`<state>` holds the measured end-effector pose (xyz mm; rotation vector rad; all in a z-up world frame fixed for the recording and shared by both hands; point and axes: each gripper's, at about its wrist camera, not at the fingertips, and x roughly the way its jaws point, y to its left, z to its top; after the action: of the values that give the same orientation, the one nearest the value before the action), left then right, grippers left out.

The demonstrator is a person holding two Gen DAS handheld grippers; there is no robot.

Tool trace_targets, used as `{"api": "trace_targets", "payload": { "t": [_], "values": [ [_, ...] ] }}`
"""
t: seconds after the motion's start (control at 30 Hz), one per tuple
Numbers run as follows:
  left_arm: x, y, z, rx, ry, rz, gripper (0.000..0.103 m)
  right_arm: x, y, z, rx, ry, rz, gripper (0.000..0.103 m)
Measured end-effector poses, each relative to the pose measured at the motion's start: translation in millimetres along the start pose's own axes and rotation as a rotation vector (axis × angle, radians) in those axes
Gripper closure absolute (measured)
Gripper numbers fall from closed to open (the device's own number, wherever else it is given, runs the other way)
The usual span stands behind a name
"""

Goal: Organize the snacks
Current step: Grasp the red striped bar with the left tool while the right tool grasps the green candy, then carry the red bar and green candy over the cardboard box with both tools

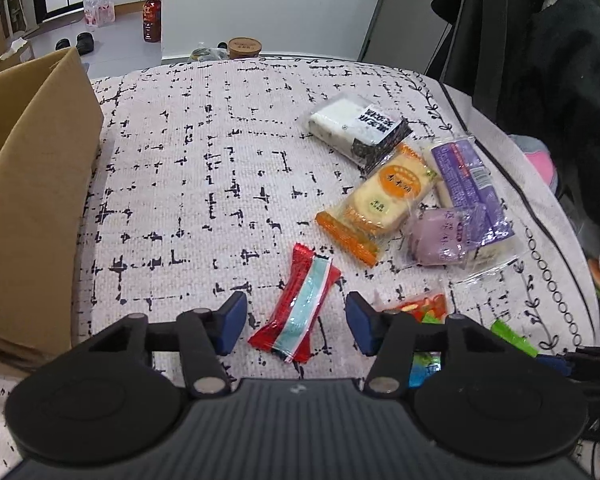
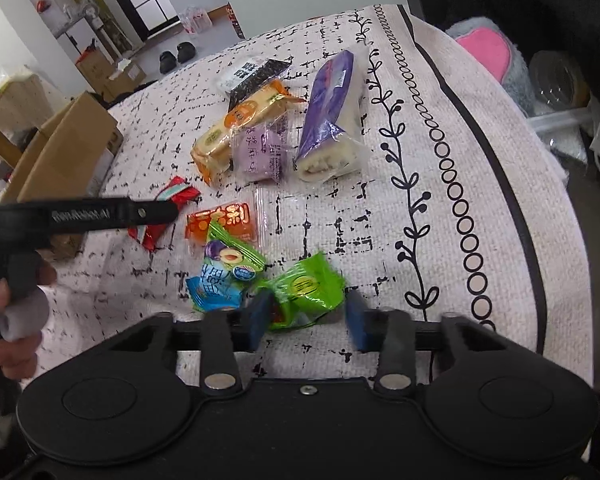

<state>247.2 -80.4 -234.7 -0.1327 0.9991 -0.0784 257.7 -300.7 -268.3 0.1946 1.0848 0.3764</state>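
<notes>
Several wrapped snacks lie on a patterned cloth. My left gripper (image 1: pixel 296 322) is open, its blue pads on either side of a red and teal snack bar (image 1: pixel 296 304), which also shows in the right wrist view (image 2: pixel 162 216). My right gripper (image 2: pixel 306 320) is open around a green packet (image 2: pixel 306 288) that lies on the cloth. Beyond are an orange biscuit pack (image 1: pixel 376 204), a lilac mochi pack (image 1: pixel 440 236), a purple roll cake (image 1: pixel 468 184) and a black and white pack (image 1: pixel 360 128). An orange-red packet (image 2: pixel 222 222) and a blue-green plum packet (image 2: pixel 224 272) lie near the green one.
An open cardboard box (image 1: pixel 32 200) stands at the left edge of the cloth (image 1: pixel 204 168). A dark coat (image 1: pixel 540 60) hangs at the right. A brown jar (image 1: pixel 244 48) stands at the far edge. A grey and pink plush (image 2: pixel 488 52) lies off the right side.
</notes>
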Motion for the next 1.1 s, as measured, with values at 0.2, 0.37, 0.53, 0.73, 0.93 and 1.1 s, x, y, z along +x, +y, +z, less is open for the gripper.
{"api": "trace_targets", "payload": {
  "t": [0.2,0.37,0.53,0.73,0.93,1.1],
  "values": [
    [3,-2,-2,0.028,-0.021,0.033,0.064,-6,1,3,0.0,-0.039,-0.027,0.076],
    [1,0,0,0.027,-0.019,0.024,0.085,-11,1,8,0.013,-0.071,-0.036,0.079],
    [-8,4,0,0.013,-0.031,0.007,0.085,-15,5,13,0.015,-0.102,-0.033,0.08],
    [-27,9,5,-0.002,-0.059,-0.003,0.085,-17,15,19,0.008,-0.131,-0.013,0.081],
    [-49,17,12,-0.017,-0.093,-0.009,0.085,-16,30,24,-0.009,-0.156,0.014,0.082],
    [-65,26,17,-0.025,-0.119,0.007,0.085,-16,43,34,-0.028,-0.18,0.035,0.082]
  ]
}}
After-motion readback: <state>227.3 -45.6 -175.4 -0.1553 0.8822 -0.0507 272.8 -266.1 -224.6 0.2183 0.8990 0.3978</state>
